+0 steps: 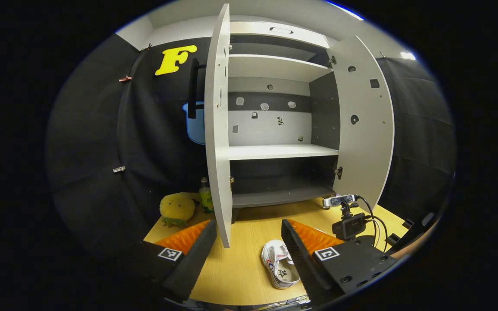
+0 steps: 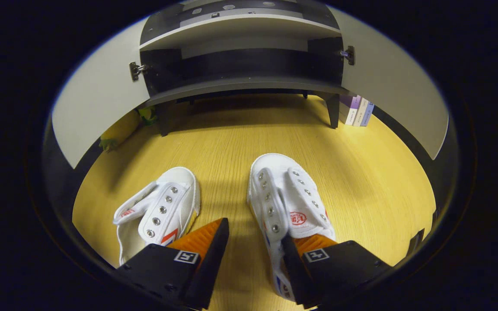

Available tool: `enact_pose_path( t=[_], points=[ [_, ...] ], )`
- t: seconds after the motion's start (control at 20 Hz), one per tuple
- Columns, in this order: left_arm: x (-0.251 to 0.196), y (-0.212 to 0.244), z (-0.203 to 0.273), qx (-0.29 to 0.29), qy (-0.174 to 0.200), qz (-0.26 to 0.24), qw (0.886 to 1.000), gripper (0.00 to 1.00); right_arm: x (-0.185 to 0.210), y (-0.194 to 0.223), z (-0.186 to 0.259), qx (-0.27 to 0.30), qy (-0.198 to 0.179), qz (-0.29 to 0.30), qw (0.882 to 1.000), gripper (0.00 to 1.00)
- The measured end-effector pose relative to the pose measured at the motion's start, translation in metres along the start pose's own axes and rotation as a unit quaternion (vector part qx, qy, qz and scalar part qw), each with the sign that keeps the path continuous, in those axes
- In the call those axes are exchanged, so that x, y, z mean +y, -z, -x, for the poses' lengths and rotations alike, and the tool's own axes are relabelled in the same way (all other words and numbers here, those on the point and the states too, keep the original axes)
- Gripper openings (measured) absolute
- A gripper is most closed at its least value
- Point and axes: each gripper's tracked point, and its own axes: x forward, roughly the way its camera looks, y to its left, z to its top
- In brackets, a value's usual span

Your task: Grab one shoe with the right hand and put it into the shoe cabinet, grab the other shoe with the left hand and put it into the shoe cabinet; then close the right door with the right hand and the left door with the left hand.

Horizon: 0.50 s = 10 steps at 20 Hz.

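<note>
Right claw hangs open over the near tabletop, its fingers straddling the right shoe's side; left shoe lies beside. Left claw open. Farther off, shoe cabinet, doors wide.

We see a tabletop of pale, matt wood-grain board, and on it two shoes of white cloth, the left shoe and the right shoe, each with small shiny metal eyelets. The shoe cabinet looks like smooth, matt laminated board, with small metal hinges at its doors. Beside it we make out a fuzzy plush toy and a glossy bottle.
</note>
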Motion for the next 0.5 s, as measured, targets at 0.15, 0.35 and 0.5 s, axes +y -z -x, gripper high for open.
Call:
enact_pose_path(
  t=[0.15,0.35,0.5],
  points=[
    [0.001,0.001,0.003,0.002,-0.004,0.007,1.000,0.95,-0.007,-0.003,-0.003,0.016,-0.003,-0.024,1.000,0.22],
    [0.003,0.003,0.002,0.002,-0.009,0.013,1.000,0.95,-0.002,-0.001,-0.006,0.030,-0.033,-0.036,0.998,0.12],
    [0.002,0.008,0.003,0.005,-0.008,0.010,1.000,0.95,-0.002,-0.005,-0.004,0.032,-0.037,-0.042,0.998,0.05]
  ],
)
